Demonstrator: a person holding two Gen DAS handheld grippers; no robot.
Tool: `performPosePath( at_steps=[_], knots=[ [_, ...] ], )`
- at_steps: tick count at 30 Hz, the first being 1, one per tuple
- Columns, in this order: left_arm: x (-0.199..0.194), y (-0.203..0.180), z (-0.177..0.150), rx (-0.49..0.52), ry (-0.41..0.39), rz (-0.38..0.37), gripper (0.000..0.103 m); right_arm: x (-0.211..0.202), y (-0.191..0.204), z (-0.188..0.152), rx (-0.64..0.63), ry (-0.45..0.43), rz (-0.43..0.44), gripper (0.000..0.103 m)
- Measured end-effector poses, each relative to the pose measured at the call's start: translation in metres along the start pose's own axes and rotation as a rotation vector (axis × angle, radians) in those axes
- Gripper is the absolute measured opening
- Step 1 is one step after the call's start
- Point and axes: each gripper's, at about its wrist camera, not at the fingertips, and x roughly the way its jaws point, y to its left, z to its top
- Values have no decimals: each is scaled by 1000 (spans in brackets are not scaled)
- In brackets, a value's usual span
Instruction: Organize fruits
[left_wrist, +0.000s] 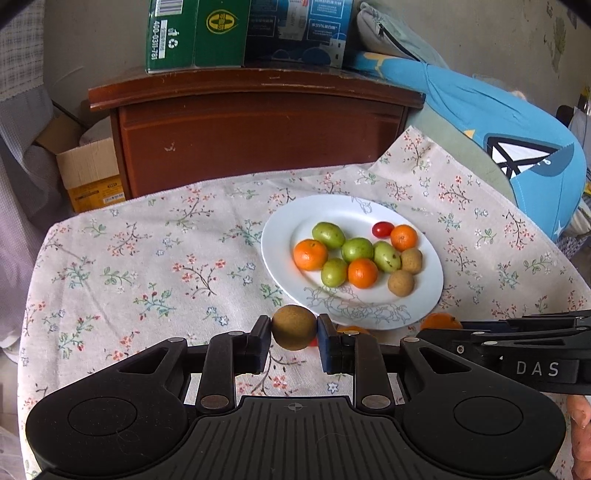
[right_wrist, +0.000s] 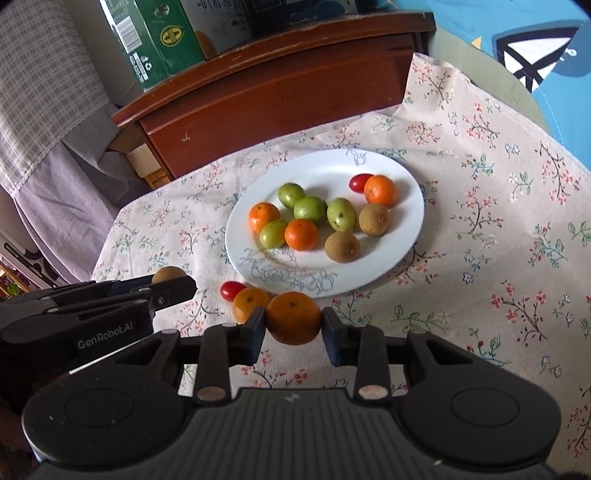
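Going left to right: the left gripper (left_wrist: 294, 328) sits low in the middle of its own view, jaws clamped on a longan (left_wrist: 294, 326), round with a dull, rough brown skin, held clear of the floral cloth (left_wrist: 147, 266). Over in the right wrist view, a loose tomato (right_wrist: 232, 289) and a second mandarin (right_wrist: 251, 301) lie on the cloth just below the plate's near rim. The right gripper (right_wrist: 294, 325) has its jaws clamped on a mandarin (right_wrist: 294, 317), glossy orange and a bit squat. Up and right of centre in both views is the white plate (left_wrist: 295, 218), smooth glazed ceramic with a faint line drawing, already holding green fruit, mandarins, longans and a tomato.

Looks like mid-carry, both fruits picked, not placed. Next move, I reckon: bring each over the plate, find a bare spot, and lower gently, since round stuff rolls on glaze.
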Motion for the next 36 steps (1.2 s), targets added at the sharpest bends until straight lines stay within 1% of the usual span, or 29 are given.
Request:
performPosePath(
  at_steps=[4, 8, 13, 18, 30, 36],
  knots=[
    [-5, 4, 14, -18, -30, -14, 24, -9, 0, 15, -13, -62, 21, 33],
    [-4, 7, 25, -37, -37, -24, 24, -14, -2, 27, -15, -107, 30, 33],
    [5, 11, 36, -55, -41, -37, 24, -13, -6, 40, -24, -141, 37, 33],
    [18, 11, 48, -41, -52, -44, 24, -5, -5, 53, -68, -173, 34, 33],
    [60, 16, 64, -70, -35, -47, 24, 35, -14, 78, -91, -166, 13, 33],
    [75, 19, 68, -89, -30, -55, 24, 54, -22, 86, -72, -145, 15, 33]
  ],
)
